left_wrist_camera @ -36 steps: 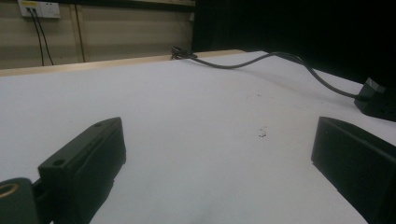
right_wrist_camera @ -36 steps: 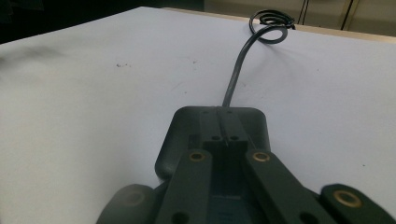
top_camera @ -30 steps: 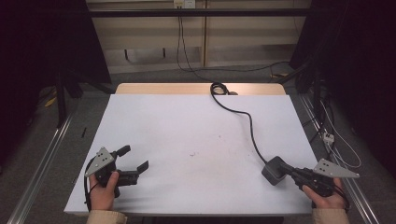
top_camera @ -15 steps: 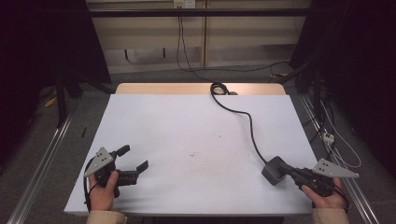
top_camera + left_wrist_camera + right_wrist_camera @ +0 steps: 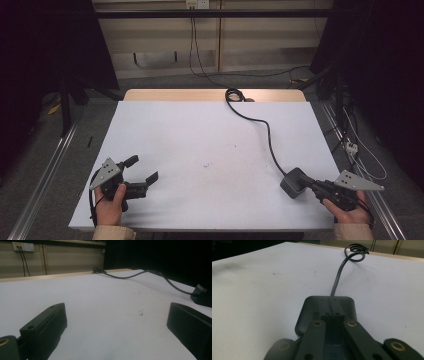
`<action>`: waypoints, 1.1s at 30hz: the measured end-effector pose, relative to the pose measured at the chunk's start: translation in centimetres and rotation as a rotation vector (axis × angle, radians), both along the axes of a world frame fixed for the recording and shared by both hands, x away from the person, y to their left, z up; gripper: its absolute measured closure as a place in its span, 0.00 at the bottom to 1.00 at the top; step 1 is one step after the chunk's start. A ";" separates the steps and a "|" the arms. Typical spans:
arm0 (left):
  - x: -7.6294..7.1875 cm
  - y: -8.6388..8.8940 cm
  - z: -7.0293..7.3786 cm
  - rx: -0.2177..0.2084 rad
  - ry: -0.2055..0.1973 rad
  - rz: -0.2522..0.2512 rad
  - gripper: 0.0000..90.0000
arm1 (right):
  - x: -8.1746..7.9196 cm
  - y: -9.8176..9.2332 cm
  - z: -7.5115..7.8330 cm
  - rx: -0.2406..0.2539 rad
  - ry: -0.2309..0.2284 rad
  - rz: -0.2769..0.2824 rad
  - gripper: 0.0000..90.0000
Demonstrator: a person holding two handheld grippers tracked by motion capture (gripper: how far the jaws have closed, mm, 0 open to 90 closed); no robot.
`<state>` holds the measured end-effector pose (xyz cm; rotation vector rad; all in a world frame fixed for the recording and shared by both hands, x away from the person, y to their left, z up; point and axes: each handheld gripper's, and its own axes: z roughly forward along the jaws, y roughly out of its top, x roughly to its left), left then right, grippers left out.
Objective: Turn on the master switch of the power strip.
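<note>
A dark grey power adapter [image 5: 291, 183] lies flat near the white table's [image 5: 200, 130] front right corner. Its black cable [image 5: 268, 136] runs to a coil at the far edge. My right gripper [image 5: 306, 183] is shut, jaws pressed together, and the tips rest on top of the adapter [image 5: 310, 306] with nothing visibly pinched between them [image 5: 332, 309]. The cable [image 5: 337, 280] leads straight away from it. My left gripper [image 5: 143, 169] rests at the front left, open and with nothing between its jaws. In the left gripper view [image 5: 117, 322] the jaws stand wide over bare table, with the adapter [image 5: 203, 296] at the far right.
A wooden strip [image 5: 200, 95] borders the table's far edge. Beyond it is a wall with a socket [image 5: 196, 4] and cables hanging down to the floor. Metal rails [image 5: 45, 175] run along both sides, and loose cables [image 5: 357, 150] lie on the floor at the right.
</note>
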<state>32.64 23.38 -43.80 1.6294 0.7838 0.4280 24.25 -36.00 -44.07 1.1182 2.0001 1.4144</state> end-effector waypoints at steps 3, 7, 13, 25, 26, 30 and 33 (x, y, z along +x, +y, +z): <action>0.0 0.0 0.0 0.000 0.001 -0.001 0.03 | -0.1 0.2 0.0 -0.023 -0.008 0.001 1.00; 0.0 0.0 0.1 0.001 -0.003 -0.001 0.03 | -0.1 0.2 0.1 -0.026 -0.009 0.005 1.00; 0.1 0.0 0.1 0.003 -0.004 -0.003 0.03 | 0.0 0.1 0.2 -0.003 -0.002 -0.013 1.00; 0.2 -0.1 0.1 0.005 -0.004 -0.007 0.03 | 0.0 0.2 0.6 0.027 -0.022 -0.017 1.00; 0.2 -0.1 0.1 0.005 -0.004 -0.007 0.03 | 0.0 0.2 0.7 0.031 -0.025 -0.021 1.00; 0.2 -0.1 0.1 0.006 -0.005 -0.008 0.03 | 0.1 0.2 0.7 0.048 -0.025 -0.022 0.99; 0.2 -0.1 0.1 0.004 -0.004 -0.008 0.03 | 0.1 0.2 0.9 0.057 -0.019 -0.038 0.87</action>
